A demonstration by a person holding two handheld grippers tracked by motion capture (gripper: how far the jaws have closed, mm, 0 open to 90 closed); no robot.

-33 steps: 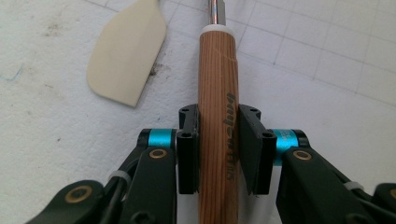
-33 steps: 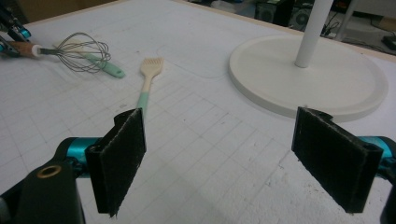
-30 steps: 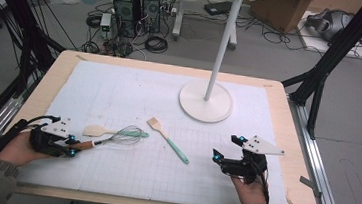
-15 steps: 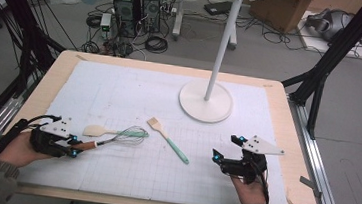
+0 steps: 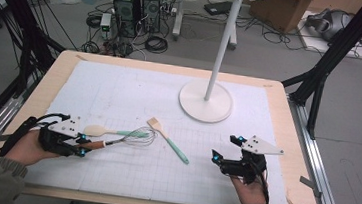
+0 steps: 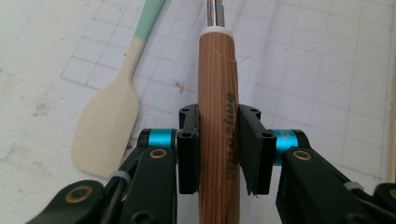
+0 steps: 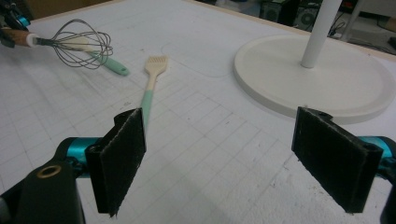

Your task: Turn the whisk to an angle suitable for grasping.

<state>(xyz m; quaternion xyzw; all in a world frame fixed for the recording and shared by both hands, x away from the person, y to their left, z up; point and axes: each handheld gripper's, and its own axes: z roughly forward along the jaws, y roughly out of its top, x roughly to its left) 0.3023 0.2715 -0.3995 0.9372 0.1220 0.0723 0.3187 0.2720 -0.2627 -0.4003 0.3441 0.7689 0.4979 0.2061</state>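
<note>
One table (image 5: 287,122) carries one white mat (image 5: 129,97). One white stand (image 5: 206,100) rises on its far right part. Two grippers: the left gripper (image 6: 218,140) is clamped on the wooden handle of one whisk (image 5: 130,138), at the mat's near left; the right gripper (image 7: 219,154) hangs with jaws wide, nothing between them. One spatula (image 5: 100,131) lies just beside the whisk; one pastry brush (image 5: 168,140) lies mid-mat.

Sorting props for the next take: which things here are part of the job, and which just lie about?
In use: whisk, clamped by its wooden handle in the left gripper.
Lying about: spatula, brush, stand; right gripper open, holding nothing.
</note>
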